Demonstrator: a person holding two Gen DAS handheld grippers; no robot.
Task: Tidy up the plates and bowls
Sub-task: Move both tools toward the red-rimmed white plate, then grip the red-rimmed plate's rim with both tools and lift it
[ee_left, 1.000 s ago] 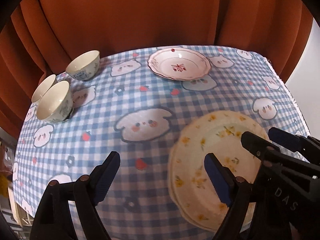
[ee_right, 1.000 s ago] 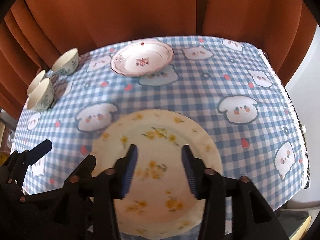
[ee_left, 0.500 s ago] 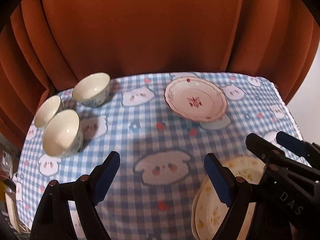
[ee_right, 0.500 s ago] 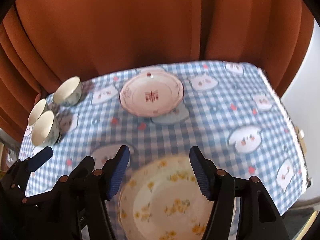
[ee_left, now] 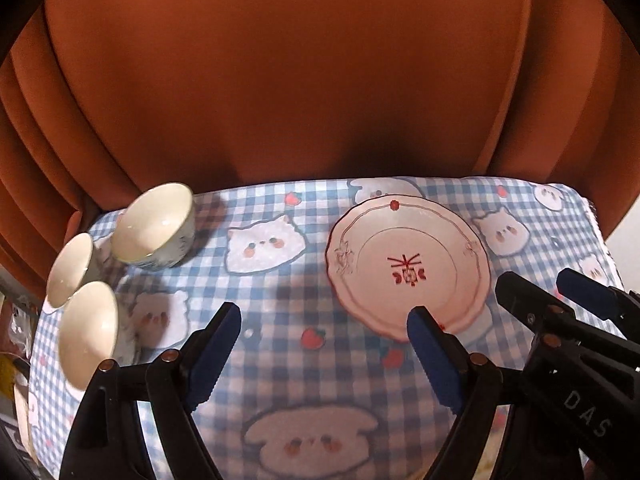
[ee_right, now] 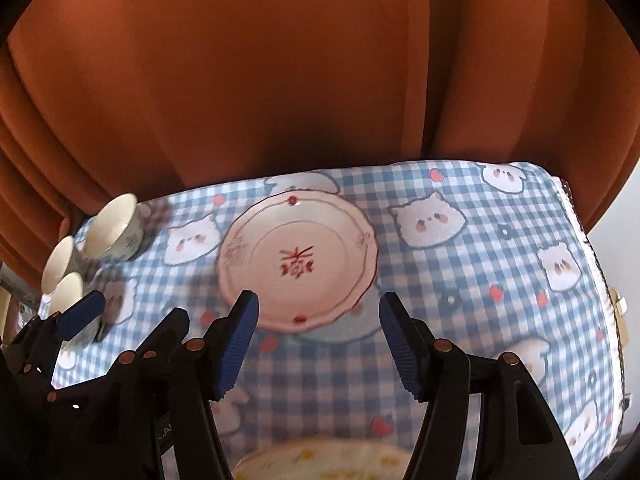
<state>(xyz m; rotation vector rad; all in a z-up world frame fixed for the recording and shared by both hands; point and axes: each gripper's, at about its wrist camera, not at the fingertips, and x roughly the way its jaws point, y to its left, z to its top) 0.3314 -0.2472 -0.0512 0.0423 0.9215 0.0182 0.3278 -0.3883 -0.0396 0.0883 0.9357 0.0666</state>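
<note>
Right wrist view: pink plate toward tablecloth's far edge, dead ahead of right gripper, jaws half-wide, empty. Left gripper wide, empty, plate off its right finger. Right nearer.

Both wrist cameras look down at a slant over the near side of the table, toward the curtain behind it. Taking the pink plate as landmark: the left view stands to its left, so the plate sits right of centre, with the three bowls close on the left. The right view faces the plate almost head-on, nearer the table's right edge; the bowls are small at far left, and a yellow plate's rim shows at the bottom. Both share the pink plate, bowls, tablecloth and curtain, and each catches the other gripper at its side.
</note>
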